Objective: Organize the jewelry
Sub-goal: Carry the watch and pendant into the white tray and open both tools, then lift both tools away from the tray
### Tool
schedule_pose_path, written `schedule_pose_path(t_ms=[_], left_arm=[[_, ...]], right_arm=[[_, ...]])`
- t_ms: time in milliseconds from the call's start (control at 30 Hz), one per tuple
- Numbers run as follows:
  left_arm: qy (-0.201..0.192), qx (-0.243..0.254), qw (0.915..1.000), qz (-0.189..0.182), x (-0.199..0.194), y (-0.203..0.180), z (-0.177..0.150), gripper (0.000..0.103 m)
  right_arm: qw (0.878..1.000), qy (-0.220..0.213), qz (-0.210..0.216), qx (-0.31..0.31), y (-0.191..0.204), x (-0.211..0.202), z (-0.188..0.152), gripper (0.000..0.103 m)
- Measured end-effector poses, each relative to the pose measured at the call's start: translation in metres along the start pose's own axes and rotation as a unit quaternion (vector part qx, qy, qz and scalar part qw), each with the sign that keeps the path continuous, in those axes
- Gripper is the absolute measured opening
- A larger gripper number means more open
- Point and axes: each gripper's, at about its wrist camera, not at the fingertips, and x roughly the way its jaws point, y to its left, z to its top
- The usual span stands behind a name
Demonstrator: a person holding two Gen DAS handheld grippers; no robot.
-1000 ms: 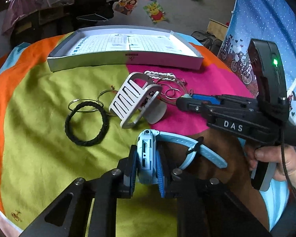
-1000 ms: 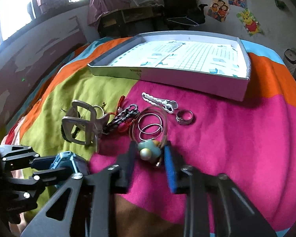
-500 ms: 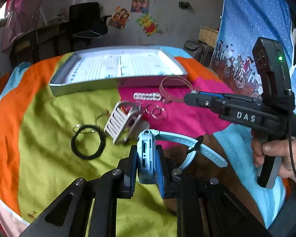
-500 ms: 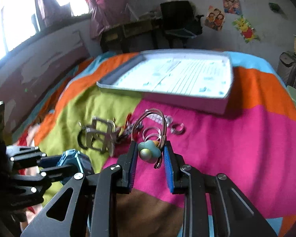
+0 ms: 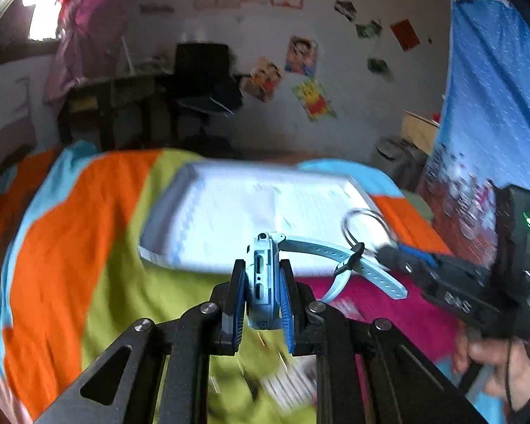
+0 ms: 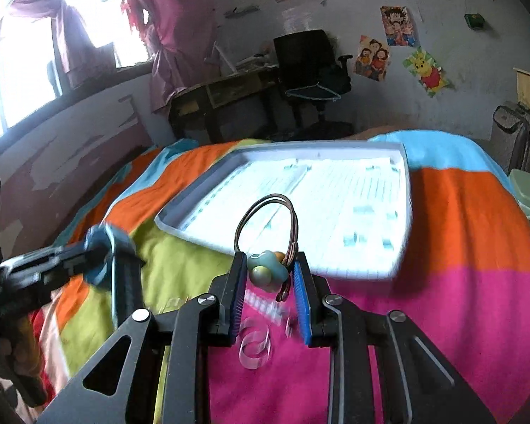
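Nearest the left camera, the left gripper [image 5: 263, 291] is clamped on a light blue watch [image 5: 262, 279], its case held edge-on and upright between the 2 blue pads while its pale strap [image 5: 339, 252] trails off to the right, above the bedspread. In the right camera, the right gripper [image 6: 269, 277] is closed on a teal charm with a pearl-like bead [image 6: 266, 271], pinched between its pads; a brown cord loop [image 6: 268, 219] rises from the charm, arching in front of the tray. Below the right gripper, blurred clear rings [image 6: 255, 348] and a pale chain [image 6: 265, 305] lie on the magenta part of the bedspread [image 6: 424, 335]. Both grippers are raised above the cloth, the right one showing at the right edge of the left view, gripped by a hand [image 5: 501, 367]. Beyond both lies the white tray [image 6: 208, 190], on the multicoloured bedspread, just ahead of the held pieces. Farthest back stand a dark desk [image 6: 222, 102] and a black chair [image 6: 311, 60] against a postered wall.
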Motion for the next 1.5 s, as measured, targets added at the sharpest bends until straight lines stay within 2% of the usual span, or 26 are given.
schedule_pose_path(t_ms=[200,400,500,667,733,767,800,833,867,1000,1067,1100,1133,1200,1300,1400,1500], left_arm=[[0.020,-0.022,0.9992,0.025,0.075,0.024,0.027,0.017],[0.072,-0.044,0.9957,0.038,0.130,0.040,0.021,0.017],[0.093,-0.047,0.9939,0.036,0.145,0.044,0.013,0.017],[0.094,-0.035,0.9940,0.044,0.144,0.042,0.013,0.018],[0.090,-0.034,0.9940,0.052,0.142,0.041,0.012,0.026],[0.086,-0.033,0.9940,0.060,0.139,0.041,0.011,0.037],[0.081,-0.033,0.9941,0.065,0.136,0.042,0.011,0.057],[0.068,-0.038,0.9945,0.070,0.129,0.043,0.010,0.068],[0.052,-0.046,0.9949,0.073,0.122,0.045,0.010,0.079],[0.009,-0.080,0.9951,0.058,0.084,0.051,0.011,0.083],[-0.017,-0.078,0.9950,0.060,0.058,0.048,0.011,0.090],[-0.033,-0.075,0.9949,0.059,0.043,0.046,0.011,0.094],[-0.050,-0.069,0.9947,0.058,0.027,0.043,0.010,0.096],[-0.072,-0.056,0.9940,0.060,0.000,0.038,0.008,0.101],[-0.093,-0.037,0.9930,0.062,-0.037,0.031,0.005,0.102],[-0.108,-0.031,0.9909,0.074,-0.071,0.025,0.004,0.102],[-0.120,-0.026,0.9900,0.070,-0.102,0.022,0.000,0.103]], right_arm=[[0.999,0.014,-0.013,0.028,-0.006,0.057,0.022,0.023],[0.998,0.051,-0.020,0.044,-0.011,0.099,0.020,0.023],[0.997,0.063,-0.020,0.048,-0.014,0.111,0.018,0.023],[0.996,0.077,-0.032,0.043,-0.014,0.120,0.011,0.024],[0.995,0.081,-0.035,0.043,-0.014,0.123,0.008,0.025],[0.995,0.081,-0.038,0.042,-0.014,0.121,0.007,0.027],[0.995,0.079,-0.042,0.040,-0.013,0.119,0.006,0.034],[0.995,0.076,-0.045,0.038,-0.013,0.116,0.006,0.043],[0.996,0.071,-0.049,0.037,-0.013,0.113,0.006,0.046],[0.997,0.047,-0.058,0.031,-0.007,0.081,0.008,0.052],[0.998,0.023,-0.056,0.029,-0.001,0.058,0.009,0.062],[0.998,0.011,-0.055,0.027,0.003,0.047,0.010,0.072],[0.998,-0.004,-0.052,0.022,0.008,0.032,0.010,0.078],[0.998,-0.024,-0.047,0.016,0.018,0.008,0.010,0.083],[0.998,-0.052,-0.044,0.013,0.034,-0.028,0.006,0.093],[0.996,-0.075,-0.045,0.010,0.048,-0.059,0.003,0.096],[0.994,-0.099,-0.046,0.010,0.060,-0.089,-0.003,0.102]])
